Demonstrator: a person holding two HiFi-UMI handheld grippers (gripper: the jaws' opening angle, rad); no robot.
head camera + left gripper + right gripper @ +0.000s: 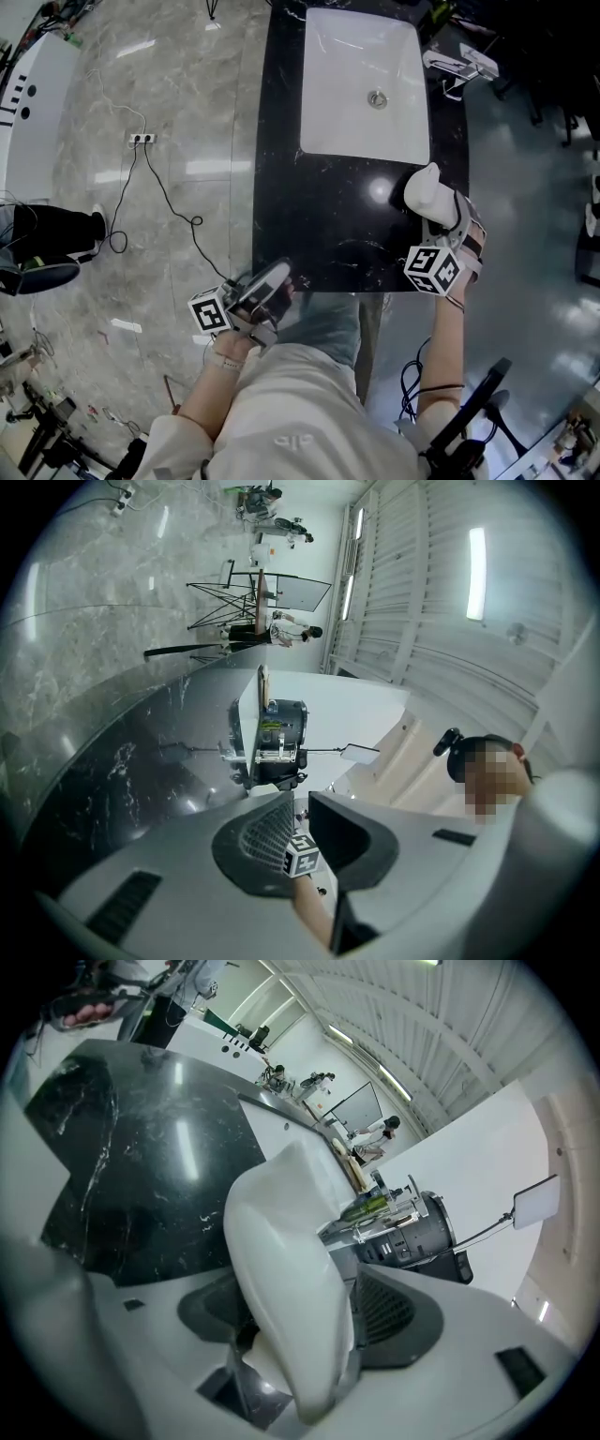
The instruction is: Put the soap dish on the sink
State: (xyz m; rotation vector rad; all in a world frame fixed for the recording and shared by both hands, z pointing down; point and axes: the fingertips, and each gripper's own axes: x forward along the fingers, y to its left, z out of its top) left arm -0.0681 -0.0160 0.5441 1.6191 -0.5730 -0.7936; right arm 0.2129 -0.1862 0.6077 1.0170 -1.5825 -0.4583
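The white soap dish (427, 190) is tilted up on edge over the black counter (281, 187), just off the near right corner of the white sink basin (319, 141). My right gripper (435, 214) is around it from the near side. In the right gripper view the dish (291, 1269) fills the space between the jaws, leaning on the right pad (370, 1312), with a dark gap at the left pad. I read the jaws as open. My left gripper (279, 283) hovers at the counter's front left edge, open and empty (295, 832).
A chrome faucet (459, 66) sits at the basin's far right side, and the drain (377, 98) lies in the middle of the basin. A power strip with a black cable (141, 139) lies on the marble floor to the left. The person's lap is under the counter's front edge.
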